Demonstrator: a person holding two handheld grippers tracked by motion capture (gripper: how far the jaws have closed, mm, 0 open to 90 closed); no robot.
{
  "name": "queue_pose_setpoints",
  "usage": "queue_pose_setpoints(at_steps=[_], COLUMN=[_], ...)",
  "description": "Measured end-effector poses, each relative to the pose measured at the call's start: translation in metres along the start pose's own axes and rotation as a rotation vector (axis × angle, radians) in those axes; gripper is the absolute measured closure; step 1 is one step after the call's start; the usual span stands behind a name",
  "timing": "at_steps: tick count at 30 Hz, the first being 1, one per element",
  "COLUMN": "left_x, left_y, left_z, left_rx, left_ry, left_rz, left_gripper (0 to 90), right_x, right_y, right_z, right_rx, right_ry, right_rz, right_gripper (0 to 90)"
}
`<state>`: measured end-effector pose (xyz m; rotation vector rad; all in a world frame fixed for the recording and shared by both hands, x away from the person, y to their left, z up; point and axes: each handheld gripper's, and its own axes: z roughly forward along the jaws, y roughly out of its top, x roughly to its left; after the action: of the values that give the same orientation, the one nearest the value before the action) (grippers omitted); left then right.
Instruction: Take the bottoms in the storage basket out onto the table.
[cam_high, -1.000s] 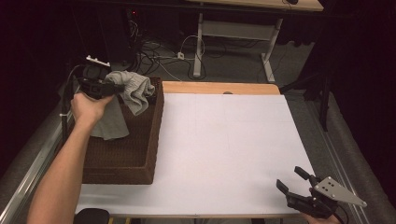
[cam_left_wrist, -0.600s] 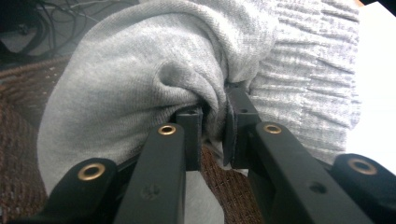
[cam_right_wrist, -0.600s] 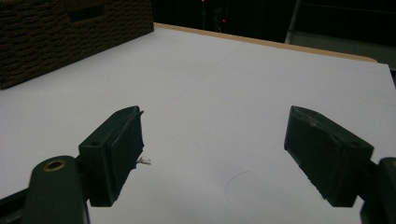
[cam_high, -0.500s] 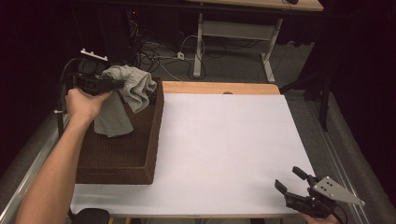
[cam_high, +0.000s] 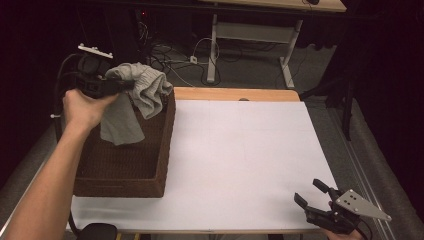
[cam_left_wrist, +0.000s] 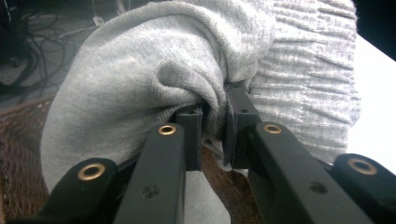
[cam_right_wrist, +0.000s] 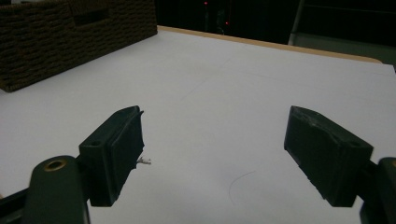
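Grey knitted fabric, a soft garment (cam_high: 134, 95), hung bunched from the left gripper (cam_high: 125, 86) at the far left of the table, lifted above the far end of a brown wicker basket (cam_high: 125, 172). In the left gripper view the two black jaws were clenched on a thick fold of the garment (cam_left_wrist: 187, 74), and the rest of it draped down over the woven basket (cam_left_wrist: 18, 154) beneath. The person's left hand (cam_high: 85, 107) held that gripper high, with the forearm reaching in from the near left corner. To the right of the basket lay a broad white table top (cam_high: 240, 150), bare, with a wooden edge along its far side. At the near right corner the right gripper (cam_high: 312, 192) hovered low over the table, its jaws spread wide and grasping nothing; the right gripper view showed the white surface (cam_right_wrist: 210, 93) between them. The step in hand seemed to be drawing the garment out of the basket. The next move likely called for carrying it rightward, clear of the basket's rim, and laying it on the open white surface where the free gripper could help.
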<state>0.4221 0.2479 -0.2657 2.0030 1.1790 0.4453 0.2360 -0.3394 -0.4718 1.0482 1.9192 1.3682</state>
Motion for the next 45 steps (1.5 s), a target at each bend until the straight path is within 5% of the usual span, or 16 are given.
queue_pose_setpoints(at_steps=[31, 33, 45], left_x=[-0.078, -0.080, -0.116], left_y=[0.043, 0.047, 0.060], left_z=[-0.002, 0.001, 0.019], left_rx=[-0.054, -0.084, -0.077], left_ry=[-0.192, -0.201, -0.284], left_rz=[0.134, 0.181, 0.224], left_gripper=[78.0, 77.9, 77.9], right_x=[-0.002, -0.002, -0.003], right_y=[-0.001, -0.001, -0.001], right_z=[0.001, 0.002, 0.002], right_rx=[0.008, 0.010, 0.016], right_ry=[-0.007, -0.012, -0.012], right_rz=[0.014, 0.014, 0.012], right_gripper=[20.9, 20.9, 21.3])
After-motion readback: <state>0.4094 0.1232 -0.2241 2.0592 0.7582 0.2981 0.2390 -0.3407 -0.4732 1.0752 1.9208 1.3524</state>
